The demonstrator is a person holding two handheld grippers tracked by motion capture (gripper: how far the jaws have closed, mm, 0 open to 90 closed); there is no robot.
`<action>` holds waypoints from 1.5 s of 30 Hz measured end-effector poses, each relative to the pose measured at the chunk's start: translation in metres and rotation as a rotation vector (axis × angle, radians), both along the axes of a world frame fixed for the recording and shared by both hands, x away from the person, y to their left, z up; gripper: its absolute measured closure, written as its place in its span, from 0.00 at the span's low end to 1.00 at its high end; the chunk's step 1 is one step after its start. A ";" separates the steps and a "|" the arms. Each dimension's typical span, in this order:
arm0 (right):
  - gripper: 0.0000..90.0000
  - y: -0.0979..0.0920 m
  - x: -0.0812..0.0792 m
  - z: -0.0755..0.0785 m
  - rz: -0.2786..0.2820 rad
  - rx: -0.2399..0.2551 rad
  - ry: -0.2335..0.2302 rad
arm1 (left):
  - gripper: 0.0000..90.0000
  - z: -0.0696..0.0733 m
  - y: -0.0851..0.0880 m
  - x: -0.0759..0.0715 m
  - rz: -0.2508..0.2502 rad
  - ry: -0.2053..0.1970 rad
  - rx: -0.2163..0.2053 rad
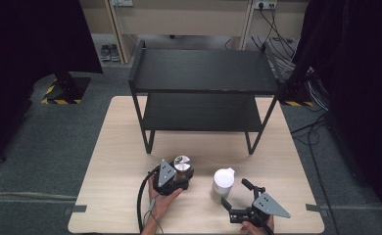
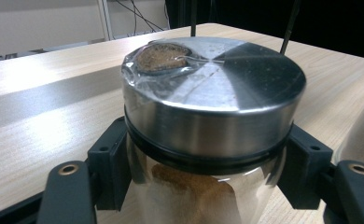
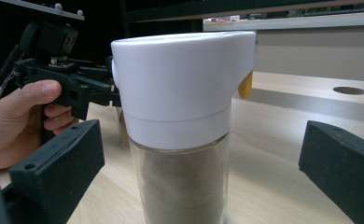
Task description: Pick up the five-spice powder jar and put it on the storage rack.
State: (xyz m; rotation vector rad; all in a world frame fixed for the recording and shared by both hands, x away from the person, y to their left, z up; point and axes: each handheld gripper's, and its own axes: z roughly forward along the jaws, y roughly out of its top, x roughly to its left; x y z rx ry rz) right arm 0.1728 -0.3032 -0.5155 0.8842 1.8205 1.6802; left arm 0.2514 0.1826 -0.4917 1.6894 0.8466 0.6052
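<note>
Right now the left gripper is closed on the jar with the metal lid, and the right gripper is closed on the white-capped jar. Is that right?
Not quite. The right gripper is open: in the right gripper view its jaws stand clear of the white-capped jar. The left gripper does clamp the metal-lidded jar.

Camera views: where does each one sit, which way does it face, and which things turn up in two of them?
High view: above the near table edge, looking forward and down at the shelf rack; both hands show.
Left gripper view: on the left gripper, facing the steel-lidded jar it clamps.
Right gripper view: on the right gripper, facing the white-capped jar.
Shared: both jars show from above too.
</note>
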 end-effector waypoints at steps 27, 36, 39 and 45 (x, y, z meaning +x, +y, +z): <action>0.00 0.000 0.000 0.000 -0.001 0.004 0.002 | 0.34 0.018 0.019 -0.007 -0.051 -0.040 -0.052; 0.00 -0.001 0.000 0.000 0.000 0.004 0.002 | 0.34 0.026 0.021 -0.008 -0.066 -0.048 -0.056; 0.00 0.000 0.000 0.000 -0.001 0.004 0.001 | 0.34 0.028 0.023 -0.008 -0.072 -0.050 -0.055; 0.00 -0.001 0.000 0.000 0.000 0.004 0.002 | 0.34 0.039 0.025 -0.009 -0.083 -0.051 -0.043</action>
